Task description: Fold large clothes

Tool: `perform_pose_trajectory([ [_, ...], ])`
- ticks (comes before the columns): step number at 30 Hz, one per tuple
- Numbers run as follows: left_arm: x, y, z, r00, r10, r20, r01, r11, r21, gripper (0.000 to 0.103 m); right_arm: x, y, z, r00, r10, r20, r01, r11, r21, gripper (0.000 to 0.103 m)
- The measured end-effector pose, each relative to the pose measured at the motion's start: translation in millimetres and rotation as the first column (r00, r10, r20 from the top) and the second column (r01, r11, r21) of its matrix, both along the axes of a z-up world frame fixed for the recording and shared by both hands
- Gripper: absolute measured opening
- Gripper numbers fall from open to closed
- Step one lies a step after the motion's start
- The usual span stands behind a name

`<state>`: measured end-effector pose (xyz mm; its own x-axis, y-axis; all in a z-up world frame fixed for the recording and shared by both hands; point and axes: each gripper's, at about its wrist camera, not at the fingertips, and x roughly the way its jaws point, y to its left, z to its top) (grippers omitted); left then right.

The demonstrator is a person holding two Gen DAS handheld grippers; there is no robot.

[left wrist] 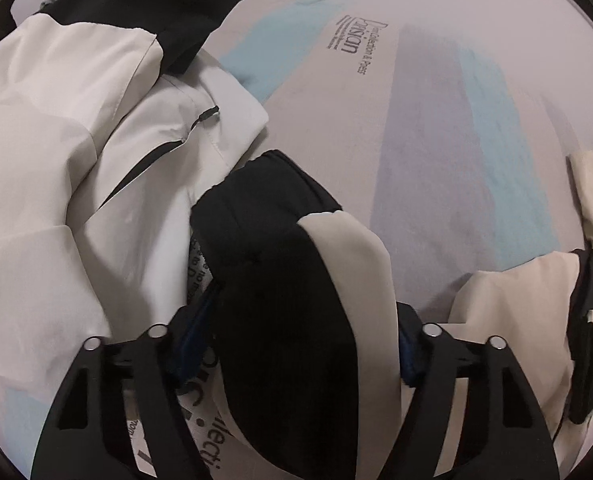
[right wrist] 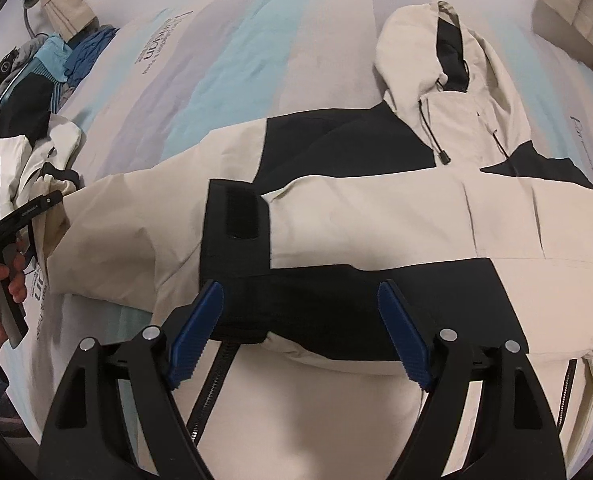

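Right under the right claw [right wrist: 298, 334], whose blue pads stand wide apart with nothing between them, lies the cream and black jacket [right wrist: 376, 220], spread flat on the bed [right wrist: 236, 52]. Its folded sleeves cross the body side to side, so the long axis of the bundle runs left to right in front of this claw, with the black cuff [right wrist: 236, 216] just ahead of the left pad and the hood [right wrist: 424, 48] farther off toward the head of the bed. To the left, the left claw [left wrist: 296, 344] is clamped on a black and cream fold of cloth [left wrist: 292, 280], lifted off the striped sheet; which garment it belongs to I cannot tell. By my reckoning the right claw is the nearer one for the next fold, reaching straight forward. Beyond, a pile of other clothes [right wrist: 52, 64] sits at the far corner.
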<state>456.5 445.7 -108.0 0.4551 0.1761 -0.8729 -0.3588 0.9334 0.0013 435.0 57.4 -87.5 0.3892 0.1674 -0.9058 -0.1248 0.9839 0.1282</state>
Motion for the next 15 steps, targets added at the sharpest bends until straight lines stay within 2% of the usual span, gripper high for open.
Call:
perform_pose_trajectory([
  [2, -1.8, -2.9, 2.4, 1.0, -0.009, -0.001, 0.009, 1.0, 0.023, 0.051, 1.0, -3.4, -0.5, 1.0, -0.007, 0.005, 0.007, 1.0, -0.006, 0.077],
  [3, -3.5, -4.1, 3.1, 1.0, -0.012, -0.001, 0.012, 0.999, 0.03, 0.048, 1.2, -4.7, -0.7, 1.0, -0.008, 0.007, 0.008, 1.0, -0.009, 0.077],
  [5, -6.1, -4.7, 3.0, 1.0, -0.007, -0.007, 0.007, 0.999, 0.041, 0.033, 3.2, -9.2, -1.2, 1.0, -0.018, 0.01, 0.018, 1.0, -0.015, 0.077],
  [6, -7.9, -3.5, 2.3, 1.0, 0.006, -0.014, -0.005, 0.999, 0.039, 0.032, 4.1, -11.7, -1.7, 1.0, -0.023, 0.009, 0.023, 1.0, -0.015, 0.077],
  [11, -16.6, 1.4, 7.8, 0.999, 0.035, -0.02, -0.035, 0.999, 0.038, 0.014, -0.7, -24.6, -4.0, 0.999, -0.042, 0.01, 0.042, 0.999, -0.017, 0.077],
  [15, -26.5, -5.8, 20.0, 1.0, 0.012, -0.003, -0.012, 1.0, 0.028, 0.012, -9.8, -32.7, -4.3, 0.999, -0.046, 0.018, 0.047, 0.998, -0.032, 0.077],
])
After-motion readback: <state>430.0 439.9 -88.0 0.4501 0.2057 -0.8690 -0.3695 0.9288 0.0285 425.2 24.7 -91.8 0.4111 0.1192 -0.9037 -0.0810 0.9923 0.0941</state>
